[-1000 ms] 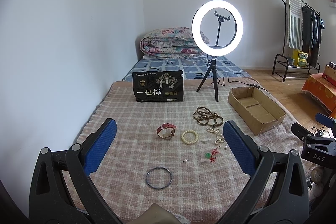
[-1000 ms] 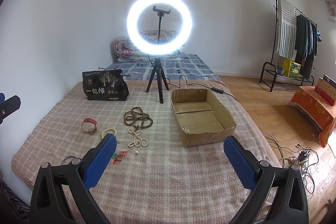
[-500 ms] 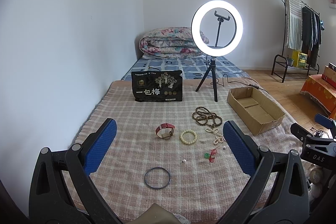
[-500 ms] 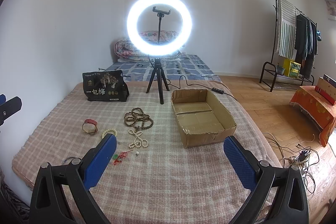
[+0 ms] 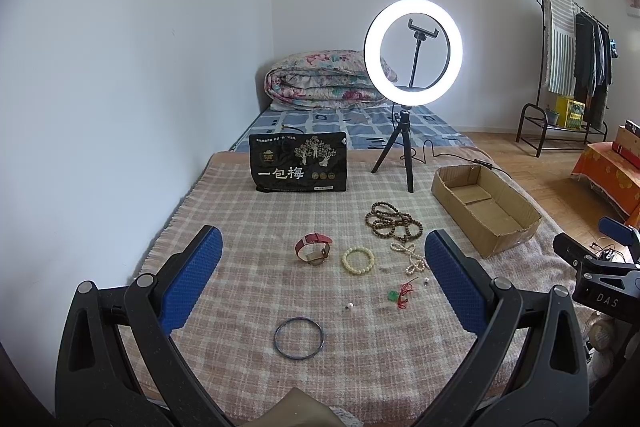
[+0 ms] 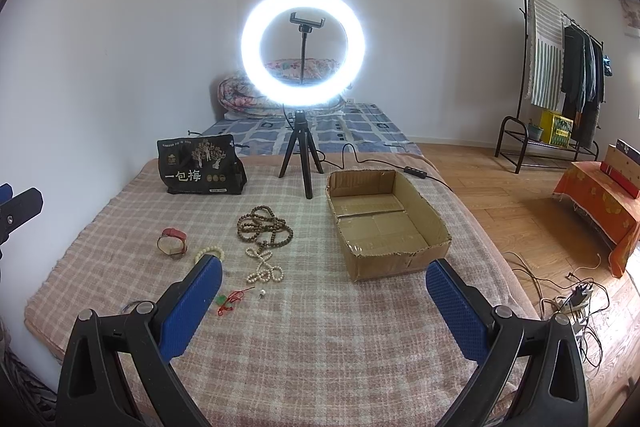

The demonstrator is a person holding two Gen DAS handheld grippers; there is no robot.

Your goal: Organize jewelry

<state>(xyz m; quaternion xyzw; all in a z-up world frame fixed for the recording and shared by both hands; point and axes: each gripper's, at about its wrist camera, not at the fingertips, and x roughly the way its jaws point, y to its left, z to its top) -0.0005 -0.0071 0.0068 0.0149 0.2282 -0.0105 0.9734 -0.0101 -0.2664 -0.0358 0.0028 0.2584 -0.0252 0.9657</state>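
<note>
— Both tools status?
— We read the left tool (image 5: 322, 283) and right tool (image 6: 322, 301) spread wide, empty, above the bed (image 6: 320, 339).
— Jewelry location?
— We find the watch (image 5: 313, 247), cream bracelet (image 5: 358, 259), brown beads (image 5: 392, 221) and dark ring (image 5: 299, 339) on the blanket, left of the cardboard box (image 6: 384, 223).

Black snack bag (image 5: 298, 163): large white characters "一包梅" are printed across its front; the smaller print above and the round seals beside them cannot be read. Right gripper body, seen at the edge of the left wrist view: white letters "DAS" (image 5: 607, 301) are marked on it.
</note>
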